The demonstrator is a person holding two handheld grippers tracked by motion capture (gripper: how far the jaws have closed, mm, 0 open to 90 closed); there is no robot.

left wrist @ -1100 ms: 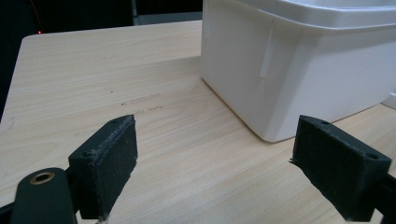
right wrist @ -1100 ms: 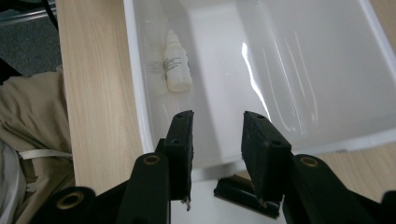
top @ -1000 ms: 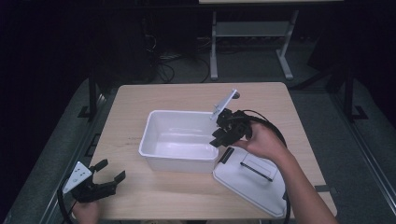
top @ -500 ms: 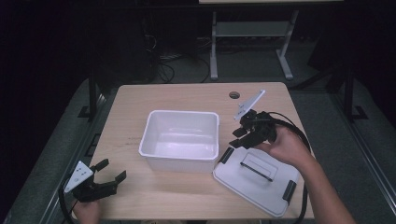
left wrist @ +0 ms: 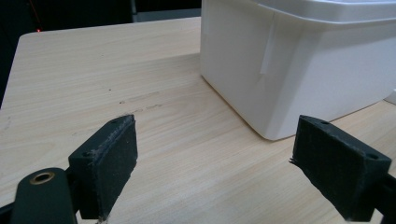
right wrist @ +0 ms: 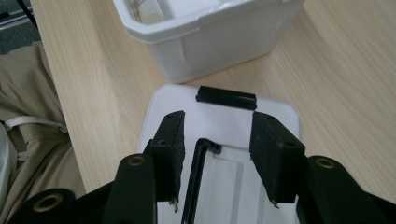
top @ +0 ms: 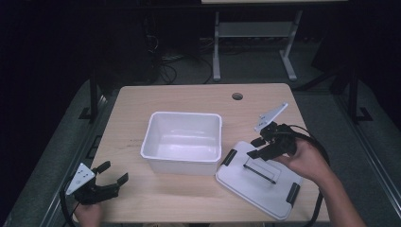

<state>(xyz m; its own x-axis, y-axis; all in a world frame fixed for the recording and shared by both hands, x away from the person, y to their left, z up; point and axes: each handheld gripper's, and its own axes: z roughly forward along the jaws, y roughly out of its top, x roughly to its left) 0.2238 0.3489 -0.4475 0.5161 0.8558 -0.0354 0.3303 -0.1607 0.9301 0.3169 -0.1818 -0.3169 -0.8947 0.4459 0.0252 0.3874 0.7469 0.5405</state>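
Risk we note: right gripper [right wrist: 217,154], jaws parted over flat white plastic lid's [top: 265,187] black handle [right wrist: 198,175], could slip off it; left gripper [left wrist: 215,163] open, idle.

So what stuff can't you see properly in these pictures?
- Inside of the white bin: left gripper view meets only its outer wall; the rim is cut by the top edge.
- Far end of the lid: right gripper view, the right gripper and the bottom edge cover it.
- Lid handle: high view, too small to tell if the jaws touch it.
- Left gripper: high view, the hand holding it is cut by the bottom edge.
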